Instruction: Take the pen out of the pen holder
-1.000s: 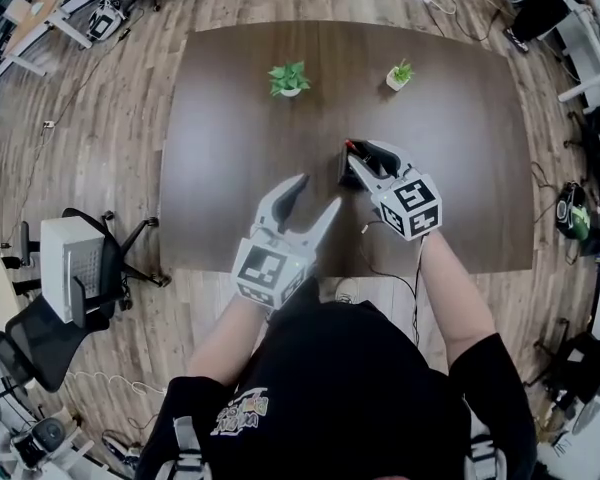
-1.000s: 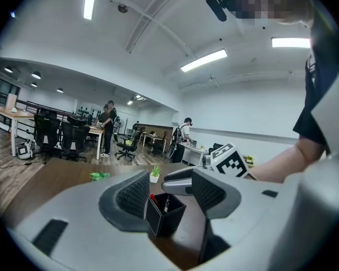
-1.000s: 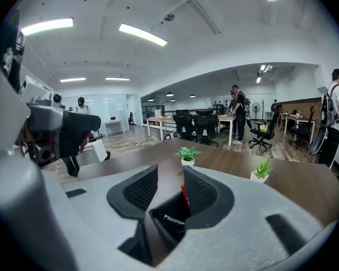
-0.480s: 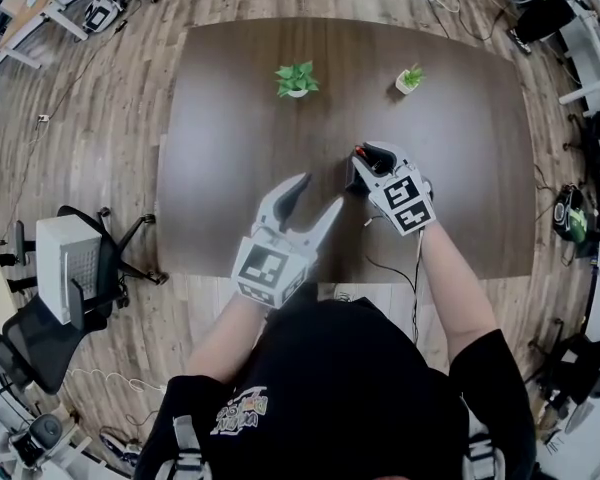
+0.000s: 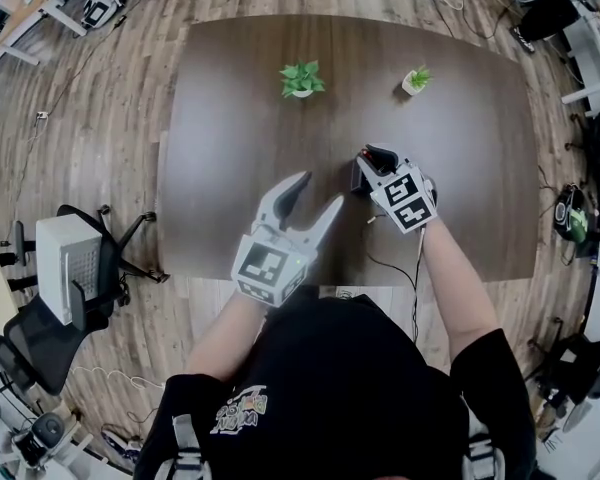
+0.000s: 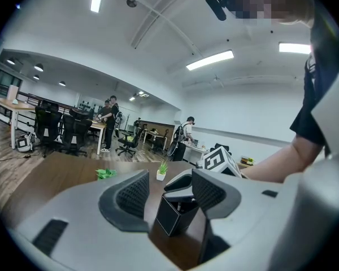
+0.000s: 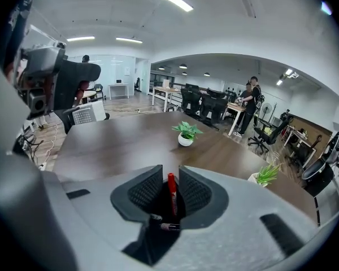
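— Comparing this with the second before, what was found changed?
— Little was moved. The right gripper was kept over the holder, and its jaws were drawn together on the red pen, near its upper end.
— Was the pen raised at all?
— No. It was still stood upright in the holder, near the middle of the table, with its lower part hidden inside. Two darker pens were seen lying lower in the same holder.
— And the left gripper?
— It was held where it had been, over the near part of the table, jaws wide apart and nothing between them. The holder was seen beyond its tips, well short of being touched.
— What was meant by that for the task?
— The grasp was judged made, so only a straight upward pull was judged to remain. Since the holder was not steadied, it could be dragged or tipped if the pen were pulled at a slant.
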